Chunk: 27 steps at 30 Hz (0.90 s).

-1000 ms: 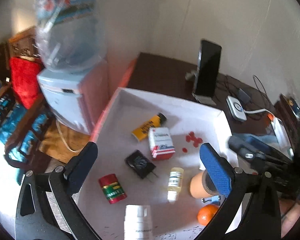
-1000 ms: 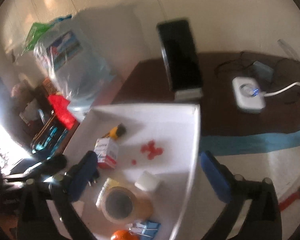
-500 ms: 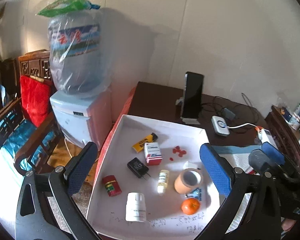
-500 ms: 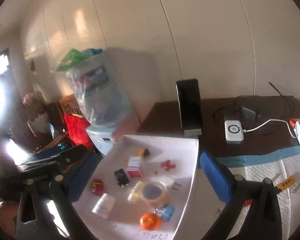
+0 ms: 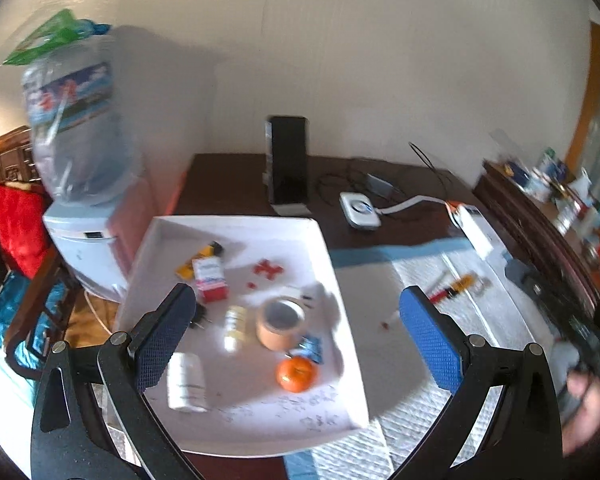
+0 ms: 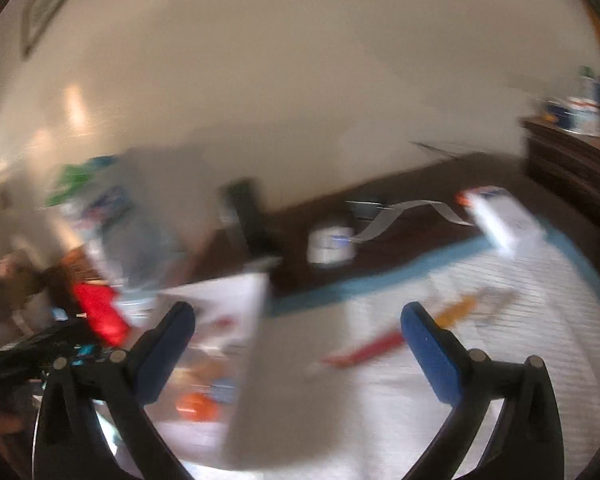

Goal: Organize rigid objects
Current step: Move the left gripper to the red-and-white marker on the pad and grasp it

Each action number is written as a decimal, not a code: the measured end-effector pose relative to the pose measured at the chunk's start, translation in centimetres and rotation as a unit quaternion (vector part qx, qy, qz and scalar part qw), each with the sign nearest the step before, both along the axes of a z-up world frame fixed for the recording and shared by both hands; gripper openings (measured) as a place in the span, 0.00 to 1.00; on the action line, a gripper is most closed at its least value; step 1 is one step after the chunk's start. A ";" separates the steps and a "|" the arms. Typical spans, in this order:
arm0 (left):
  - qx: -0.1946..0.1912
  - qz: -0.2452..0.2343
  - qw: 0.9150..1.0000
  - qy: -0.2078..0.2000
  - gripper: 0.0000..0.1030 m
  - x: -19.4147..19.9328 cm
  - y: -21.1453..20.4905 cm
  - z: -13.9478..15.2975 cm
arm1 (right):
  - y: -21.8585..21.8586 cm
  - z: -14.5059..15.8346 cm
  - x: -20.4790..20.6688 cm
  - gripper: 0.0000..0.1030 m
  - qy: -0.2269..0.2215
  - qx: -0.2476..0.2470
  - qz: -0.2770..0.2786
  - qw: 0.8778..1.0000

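Dark wooden tabletop (image 5: pixel 236 176) set against a pale wall, with a water dispenser (image 5: pixel 80 216) carrying an inverted bottle standing beside its left end. A white quilted mat (image 5: pixel 460 320) with a blue border covers the tabletop's right part; a shallow white tray (image 5: pixel 300 224) lies on the left part, its right edge just beside the mat. A dark phone (image 5: pixel 287 166) stands upright behind the tray, and a white charger (image 5: pixel 359 210) with its cable lies to the right of it.

Most of the rigid objects sit inside the tray: a white bottle (image 5: pixel 186 380) lying near the front edge, a roll of tan tape (image 5: pixel 281 322) near the middle, an orange (image 5: pixel 295 373) just in front of the tape, a small vial (image 5: pixel 235 322) left of the tape, a red-and-white box (image 5: pixel 210 280) further back, and red pieces (image 5: pixel 268 269) towards the rear. A red-and-yellow pen-like item (image 5: pixel 452 286) lies out on the mat, well apart from the tray; its long axis runs diagonally, rising to the right.

Left tool (image 5: pixel 296 336): jaws spread wide, holding nothing, hanging above the tray's front half. Right tool (image 6: pixel 298 354): jaws likewise apart and empty; its view is heavily motion-blurred. The same pen-like item appears there between the right tool's fingertips and slightly beyond them, so the right tool is probably the nearer one for a pick from the mat, while the tray contents lie directly under the left tool.
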<state>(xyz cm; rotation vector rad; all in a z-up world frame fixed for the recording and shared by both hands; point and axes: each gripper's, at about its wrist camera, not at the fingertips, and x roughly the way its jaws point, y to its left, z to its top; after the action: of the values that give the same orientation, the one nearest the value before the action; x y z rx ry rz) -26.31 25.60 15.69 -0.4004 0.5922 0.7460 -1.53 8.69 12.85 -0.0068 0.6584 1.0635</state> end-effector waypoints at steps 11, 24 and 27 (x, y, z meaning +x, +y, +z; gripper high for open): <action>-0.052 -0.065 0.996 0.029 1.00 7.8 -3.4 -3.6 | -2.0 -6.7 12.2 1.00 -0.020 -0.171 0.020 0.985; -0.103 -0.112 0.983 0.103 0.83 17.8 -3.4 -9.2 | 4.0 -10.2 13.5 0.57 -0.064 -0.231 0.144 0.960; -0.108 -0.126 0.980 0.109 0.78 19.5 -3.5 -9.9 | 3.9 -10.0 13.6 0.44 -0.055 -0.224 0.149 0.962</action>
<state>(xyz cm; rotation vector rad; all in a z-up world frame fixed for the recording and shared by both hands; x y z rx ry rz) -6.77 22.14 5.75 -0.4365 0.9164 0.4859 12.03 12.61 2.90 -0.5704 0.8006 1.1714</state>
